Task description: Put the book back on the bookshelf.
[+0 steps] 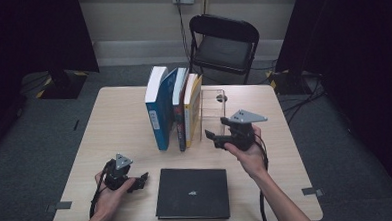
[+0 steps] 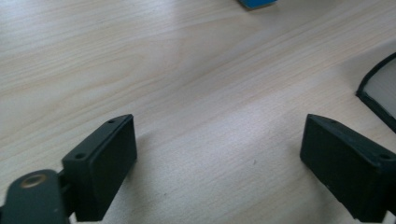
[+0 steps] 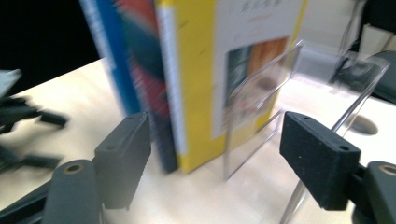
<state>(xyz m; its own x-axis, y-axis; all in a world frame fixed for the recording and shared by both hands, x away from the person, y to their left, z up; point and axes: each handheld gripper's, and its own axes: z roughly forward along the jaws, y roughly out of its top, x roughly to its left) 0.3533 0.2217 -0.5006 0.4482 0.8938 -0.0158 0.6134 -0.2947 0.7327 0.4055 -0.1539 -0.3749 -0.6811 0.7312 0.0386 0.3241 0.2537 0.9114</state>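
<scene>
Books stand upright in a row mid-table: blue book (image 1: 160, 108), a dark-spined book (image 1: 179, 111) with a red and blue cover, then yellow book (image 1: 194, 108), leaning slightly left together. Clear acrylic bookend (image 1: 215, 109) sits just beside the yellow book on its right side, touching or nearly so; exact contact hard to tell. Right gripper (image 1: 215, 137) is held above the table near the front end of the yellow book and bookend, pointing left toward them, jaws wide apart, nothing between the pads. In the right gripper view (image 3: 212, 156) the yellow spine and the bookend's edge line up in the gap between the jaws, farther off, not gripped. Left gripper (image 1: 142, 179) rests low at the near left of the wooden table (image 1: 114, 124), jaws spread wide, holding nothing; left gripper view (image 2: 219, 163) has bare tabletop between the pads. Black notebook (image 1: 192, 192) lies flat at the near edge, just right of the left gripper.
</scene>
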